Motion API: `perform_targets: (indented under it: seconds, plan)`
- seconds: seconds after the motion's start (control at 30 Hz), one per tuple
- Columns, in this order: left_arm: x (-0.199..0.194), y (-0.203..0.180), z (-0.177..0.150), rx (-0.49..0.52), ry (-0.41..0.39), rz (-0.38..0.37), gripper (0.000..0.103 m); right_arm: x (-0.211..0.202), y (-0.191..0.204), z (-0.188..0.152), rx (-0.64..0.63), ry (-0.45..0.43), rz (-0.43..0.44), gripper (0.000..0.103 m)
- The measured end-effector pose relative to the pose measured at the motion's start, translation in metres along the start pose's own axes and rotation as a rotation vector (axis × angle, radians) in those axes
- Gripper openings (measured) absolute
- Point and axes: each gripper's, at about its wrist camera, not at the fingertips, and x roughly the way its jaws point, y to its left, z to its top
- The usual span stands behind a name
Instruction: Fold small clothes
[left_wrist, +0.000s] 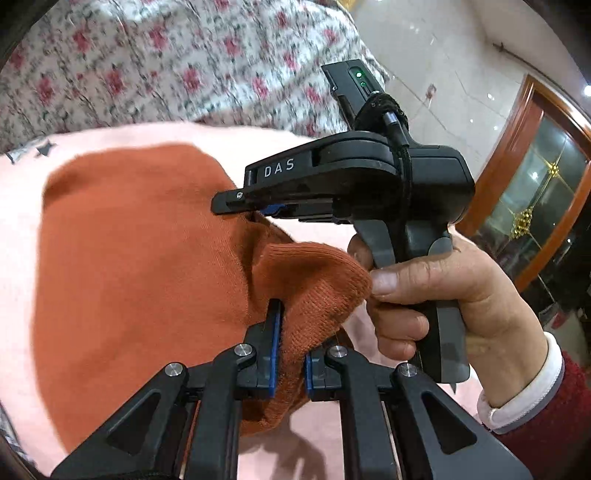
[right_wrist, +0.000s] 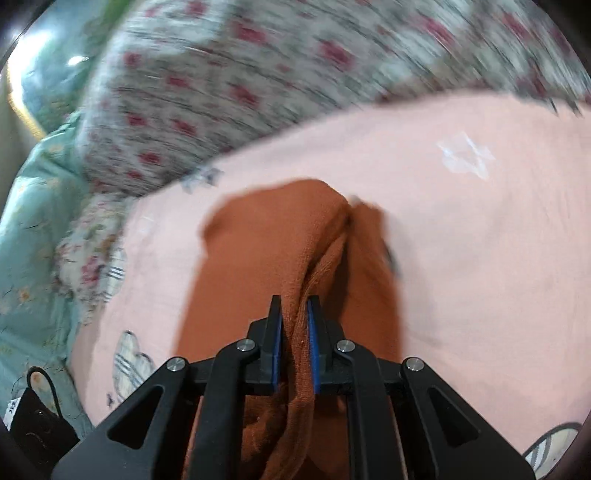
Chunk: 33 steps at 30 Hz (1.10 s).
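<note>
Left gripper pinches the orange knit garment's ribbed edge; right gripper, gripped upright by the right hand, clamps another fold.

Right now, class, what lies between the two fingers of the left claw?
A bunched fold of the orange garment sits pinched in the left claw, shown in the left wrist view.

I see a pink sheet below a floral quilt at upper left, pale glossy floor tiles at upper right, and a wood-framed glass door at right.
</note>
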Motion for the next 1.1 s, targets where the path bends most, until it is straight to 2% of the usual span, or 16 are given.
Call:
perform_targets:
  seconds: [0.1, 0.27, 0.43, 0.53, 0.57, 0.6, 0.63, 0.67, 0.7, 0.73, 0.77, 0.87, 0.9, 1.0, 1.1]
  plan:
    - [0.009, -0.003, 0.0, 0.013, 0.013, 0.002, 0.009, 0.0, -0.012, -0.004, 0.02, -0.008, 0.022, 0.013]
    - [0.015, -0.003, 0.003, 0.017, 0.017, -0.007, 0.009, -0.006, -0.007, -0.006, -0.003, -0.044, -0.009, 0.013]
    - [0.039, 0.004, -0.008, 0.007, 0.097, -0.019, 0.011, 0.007, -0.021, -0.018, 0.022, -0.013, -0.062, 0.012]
    - [0.028, 0.009, -0.009, -0.001, 0.101, -0.04, 0.018, 0.0, -0.025, -0.02, 0.033, -0.028, -0.045, 0.014]
    - [0.023, 0.011, -0.01, -0.01, 0.106, -0.05, 0.024, -0.005, -0.023, -0.021, 0.026, -0.038, -0.067, 0.015]
    - [0.015, 0.014, -0.012, -0.02, 0.106, -0.065, 0.029, -0.009, -0.022, -0.022, 0.018, -0.045, -0.081, 0.019]
    - [0.006, 0.018, -0.014, -0.035, 0.103, -0.072, 0.039, -0.016, -0.019, -0.024, 0.01, -0.056, -0.104, 0.025]
    - [-0.004, 0.023, -0.016, -0.055, 0.097, -0.079, 0.046, -0.021, -0.017, -0.027, 0.009, -0.061, -0.109, 0.04]
    - [-0.015, 0.031, -0.019, -0.084, 0.085, -0.087, 0.049, -0.024, -0.015, -0.029, 0.01, -0.066, -0.107, 0.05]
    - [-0.026, 0.039, -0.021, -0.118, 0.076, -0.089, 0.056, -0.031, -0.014, -0.032, 0.01, -0.083, -0.094, 0.067]
    - [-0.036, 0.047, -0.023, -0.143, 0.066, -0.083, 0.065, -0.036, -0.013, -0.036, 0.008, -0.102, -0.079, 0.073]
    - [-0.063, 0.081, -0.023, -0.22, 0.023, -0.009, 0.079, -0.037, -0.015, -0.043, 0.022, -0.081, -0.042, 0.074]
    - [-0.069, 0.095, -0.021, -0.245, 0.01, 0.009, 0.081, -0.035, -0.016, -0.044, 0.028, -0.07, -0.034, 0.074]
    - [-0.069, 0.133, -0.014, -0.306, 0.029, 0.022, 0.081, -0.027, -0.018, -0.046, 0.036, -0.041, -0.021, 0.074]
    - [-0.055, 0.164, -0.006, -0.373, 0.068, -0.001, 0.081, -0.016, -0.022, -0.044, 0.051, -0.007, 0.005, 0.074]
